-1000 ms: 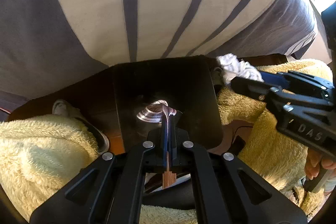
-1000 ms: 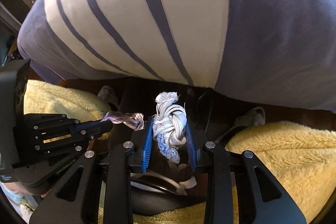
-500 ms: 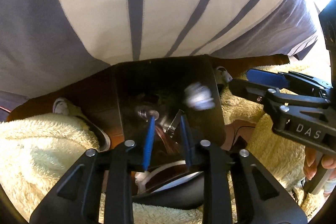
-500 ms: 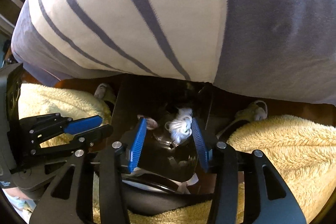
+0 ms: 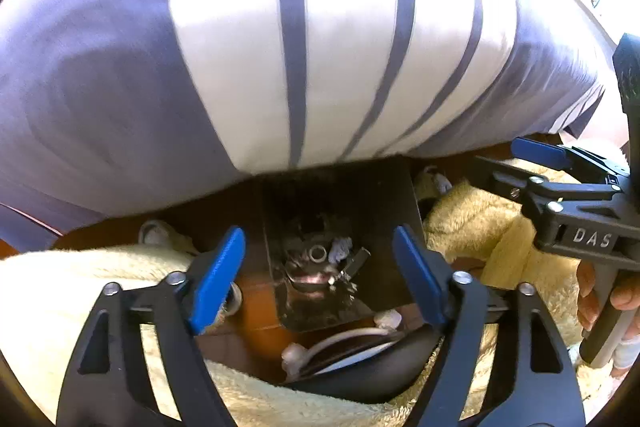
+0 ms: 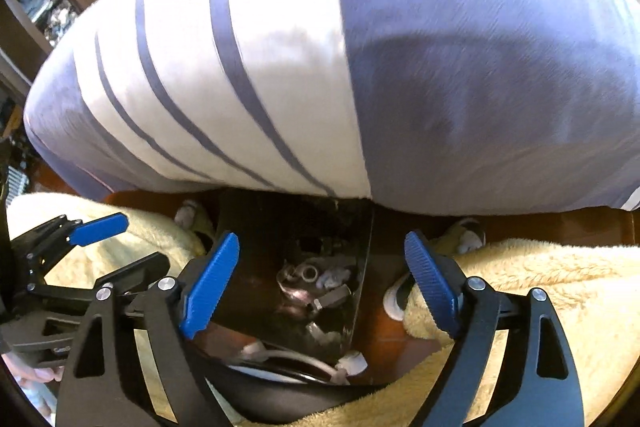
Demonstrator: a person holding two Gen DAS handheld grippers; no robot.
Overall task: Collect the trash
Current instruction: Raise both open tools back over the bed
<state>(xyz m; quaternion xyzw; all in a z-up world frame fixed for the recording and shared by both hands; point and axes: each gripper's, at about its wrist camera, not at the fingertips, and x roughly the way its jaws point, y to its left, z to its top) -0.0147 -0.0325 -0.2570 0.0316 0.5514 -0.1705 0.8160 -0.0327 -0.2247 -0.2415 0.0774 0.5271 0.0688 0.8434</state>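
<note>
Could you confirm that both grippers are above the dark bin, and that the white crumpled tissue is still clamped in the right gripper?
Not quite. The right gripper holds nothing: its jaws are opening, with only air between them. The tissue lies in the bin among other scraps, as the right wrist view shows. The rest stands: the left gripper is above the bin too.

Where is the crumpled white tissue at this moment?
The crumpled white tissue lies inside the dark bin, just right of a small metal ring. In both wrist views it sits below and between the open blue fingers.
</note>
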